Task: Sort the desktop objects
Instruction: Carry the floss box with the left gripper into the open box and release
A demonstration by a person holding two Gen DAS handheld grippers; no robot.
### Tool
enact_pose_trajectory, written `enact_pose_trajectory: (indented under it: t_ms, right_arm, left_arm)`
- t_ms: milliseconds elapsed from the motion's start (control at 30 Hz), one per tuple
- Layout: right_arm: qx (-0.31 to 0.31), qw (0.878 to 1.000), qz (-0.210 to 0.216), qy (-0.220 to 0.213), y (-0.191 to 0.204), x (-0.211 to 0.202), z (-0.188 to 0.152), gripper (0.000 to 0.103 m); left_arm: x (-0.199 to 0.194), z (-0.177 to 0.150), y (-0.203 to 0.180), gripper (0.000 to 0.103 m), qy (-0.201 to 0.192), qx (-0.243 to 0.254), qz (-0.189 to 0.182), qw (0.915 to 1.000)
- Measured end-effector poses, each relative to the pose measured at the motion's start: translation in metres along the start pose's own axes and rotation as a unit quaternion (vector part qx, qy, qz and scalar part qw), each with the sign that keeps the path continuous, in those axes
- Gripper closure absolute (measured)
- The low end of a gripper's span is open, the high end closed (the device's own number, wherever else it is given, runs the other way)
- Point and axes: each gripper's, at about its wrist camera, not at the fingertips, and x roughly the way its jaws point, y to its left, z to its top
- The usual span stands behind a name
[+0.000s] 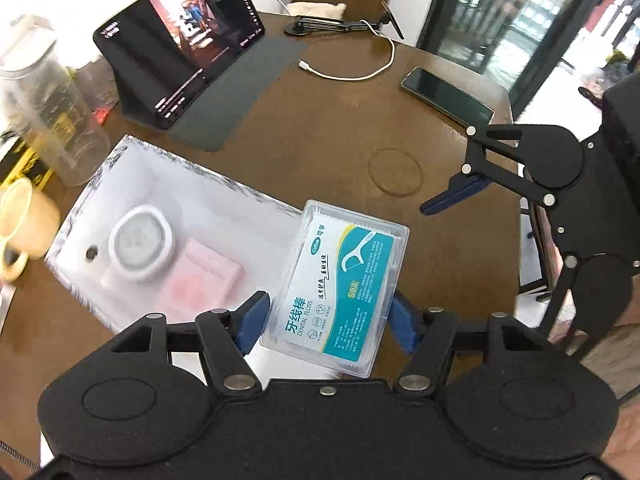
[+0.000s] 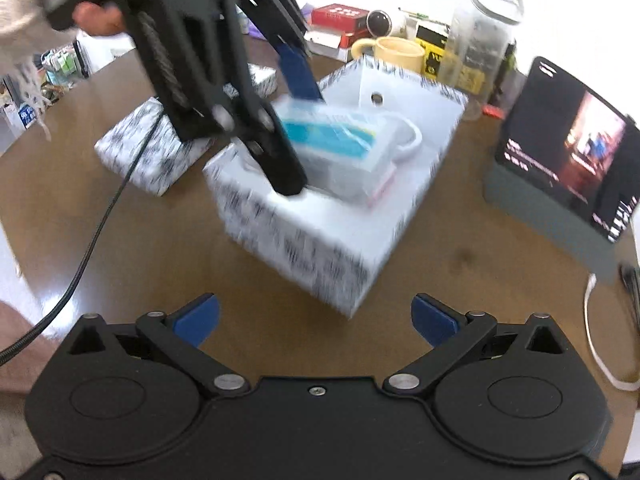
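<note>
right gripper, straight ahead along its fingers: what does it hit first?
Probably the near corner of the patterned storage box, dead ahead of the open, empty right gripper. Only bare table shows in between. The left gripper, holding the dental floss box, is farther back over the box. Depth is uncertain.

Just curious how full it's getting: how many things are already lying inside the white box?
2: a round white case and a pink box under it. The floss box is held above; more may be hidden.
</note>
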Motion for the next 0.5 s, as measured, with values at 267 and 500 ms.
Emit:
enact_pose_trajectory:
  t_ms: [267, 500]
  right_arm:
    - [0.012, 0.999, 0.001, 0.036, -0.007, 0.044, 0.010, 0.000]
    - [0.036, 0.999, 0.004, 0.040, -0.016, 0.052, 0.013, 0.000]
  left_arm:
    - [0.087, 0.009, 0.055, 0.041, 0.090, 0.017, -0.050, 0.9946]
    - [0.124, 0.009, 0.053, 0.044, 0.141, 0.047, -0.047, 0.9877]
